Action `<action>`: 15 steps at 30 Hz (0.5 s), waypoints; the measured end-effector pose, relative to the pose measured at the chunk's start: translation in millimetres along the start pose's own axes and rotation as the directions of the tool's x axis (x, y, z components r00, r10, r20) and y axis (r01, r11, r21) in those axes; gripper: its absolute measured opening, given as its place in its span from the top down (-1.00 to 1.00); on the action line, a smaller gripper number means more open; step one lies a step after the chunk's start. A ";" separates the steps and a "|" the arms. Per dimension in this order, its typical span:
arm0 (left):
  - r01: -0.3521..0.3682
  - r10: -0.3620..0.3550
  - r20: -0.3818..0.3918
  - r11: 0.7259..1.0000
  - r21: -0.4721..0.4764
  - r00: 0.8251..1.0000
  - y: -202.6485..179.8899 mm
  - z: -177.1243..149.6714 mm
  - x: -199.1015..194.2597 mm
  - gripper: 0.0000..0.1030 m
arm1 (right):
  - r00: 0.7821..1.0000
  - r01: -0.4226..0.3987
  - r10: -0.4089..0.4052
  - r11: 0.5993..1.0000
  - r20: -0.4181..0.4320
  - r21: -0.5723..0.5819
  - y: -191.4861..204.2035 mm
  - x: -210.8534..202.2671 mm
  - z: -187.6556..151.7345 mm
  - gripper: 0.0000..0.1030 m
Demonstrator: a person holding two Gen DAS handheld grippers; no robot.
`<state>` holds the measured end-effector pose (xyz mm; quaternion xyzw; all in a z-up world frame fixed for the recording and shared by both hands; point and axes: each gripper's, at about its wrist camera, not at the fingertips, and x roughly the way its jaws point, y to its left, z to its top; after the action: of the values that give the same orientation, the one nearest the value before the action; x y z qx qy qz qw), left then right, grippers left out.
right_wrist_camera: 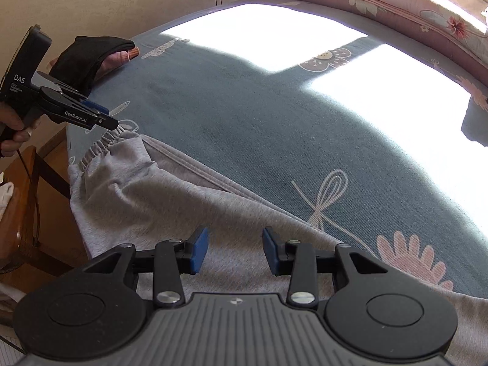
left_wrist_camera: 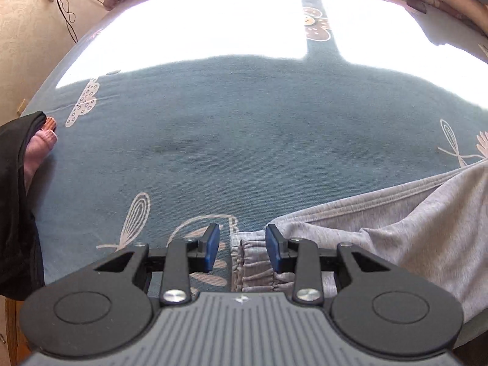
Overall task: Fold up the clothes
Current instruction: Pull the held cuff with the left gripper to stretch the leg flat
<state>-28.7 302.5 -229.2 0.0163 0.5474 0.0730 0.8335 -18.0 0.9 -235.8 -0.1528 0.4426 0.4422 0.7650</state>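
A light grey garment (left_wrist_camera: 411,228) with a gathered elastic edge (left_wrist_camera: 253,262) lies along the near edge of a blue patterned bedsheet (left_wrist_camera: 244,137). My left gripper (left_wrist_camera: 242,244) hovers over that elastic edge. Its blue pads stand apart, with the fabric below and between them, and they do not press on it. In the right wrist view the same gripper (right_wrist_camera: 113,125) sits at the garment's far-left elastic corner (right_wrist_camera: 100,148), held by a hand. My right gripper (right_wrist_camera: 235,247) is open above the middle of the grey garment (right_wrist_camera: 152,189), with nothing pinched.
A black garment with something pink inside (right_wrist_camera: 88,58) lies at the bed's left corner. Folded pink floral quilts (right_wrist_camera: 366,3) line the far side. A wooden chair (right_wrist_camera: 24,213) stands beside the bed on the left. Bright sun patches cover the far sheet.
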 end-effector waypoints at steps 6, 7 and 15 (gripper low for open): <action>0.127 -0.126 -0.015 0.988 0.091 0.992 6.7 -3.7 15.8 0.43 | 1.000 -0.005 0.005 0.999 0.006 -0.040 24.0 16.5 27.9 0.15; 0.151 -0.150 -0.021 0.983 0.101 0.989 7.8 -4.8 18.3 0.43 | 1.000 -0.003 0.003 0.999 0.004 -0.042 26.3 18.5 31.0 0.15; 0.279 -0.274 -0.053 0.950 0.143 0.960 9.1 -19.3 27.3 0.35 | 0.999 0.027 -0.028 0.998 -0.019 -0.057 41.9 33.0 47.2 0.15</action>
<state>-36.7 314.3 -260.8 0.0005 0.5616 -0.0853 0.8230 -19.2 71.8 -229.5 -0.1848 0.4353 0.4425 0.7619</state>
